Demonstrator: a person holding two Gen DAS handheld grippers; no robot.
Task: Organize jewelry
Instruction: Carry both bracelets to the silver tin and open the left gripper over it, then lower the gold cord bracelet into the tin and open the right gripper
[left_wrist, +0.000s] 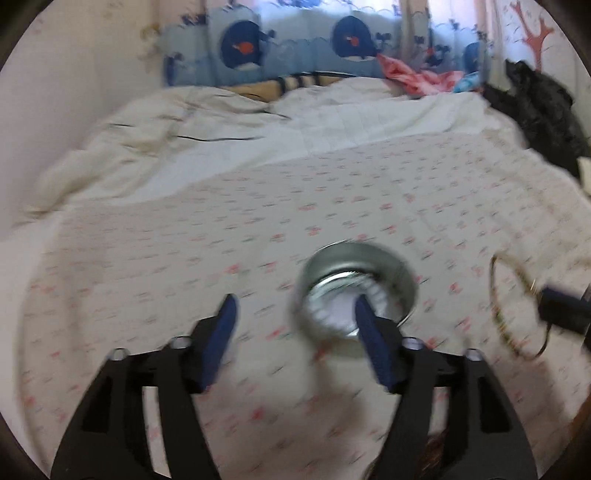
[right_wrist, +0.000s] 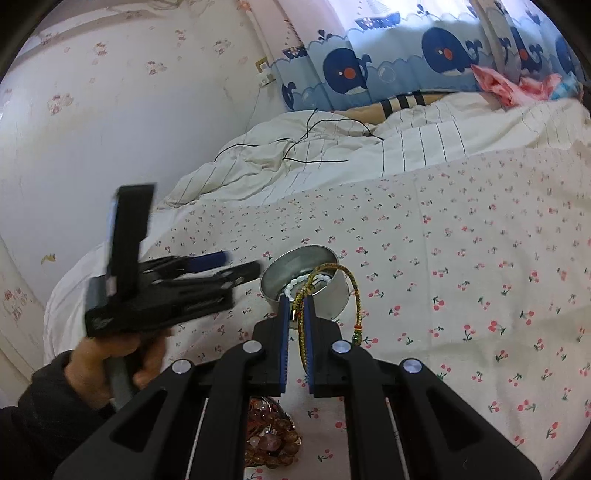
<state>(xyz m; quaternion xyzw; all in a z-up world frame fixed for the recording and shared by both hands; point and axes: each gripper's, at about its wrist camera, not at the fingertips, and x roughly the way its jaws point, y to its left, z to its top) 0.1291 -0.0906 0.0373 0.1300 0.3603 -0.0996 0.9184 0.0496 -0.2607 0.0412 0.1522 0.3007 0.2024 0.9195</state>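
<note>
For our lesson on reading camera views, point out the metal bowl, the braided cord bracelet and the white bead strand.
metal bowl (right_wrist: 338, 295), right wrist view, on its outer side wall.
braided cord bracelet (right_wrist: 352, 284), right wrist view, on the loop's right side above the tongs.
white bead strand (right_wrist: 295, 283), right wrist view, on beads inside the bowl.

The left tool (left_wrist: 295, 325) hangs over the bed (left_wrist: 184, 258) with its jaws spread wide and nothing between them. A metal bowl (left_wrist: 356, 286) sits on the bedspread behind its right finger. Toward the bed's right edge, the right tool (left_wrist: 561, 308) holds a cord bracelet (left_wrist: 511, 302). Blur hides the bowl's contents.
</note>
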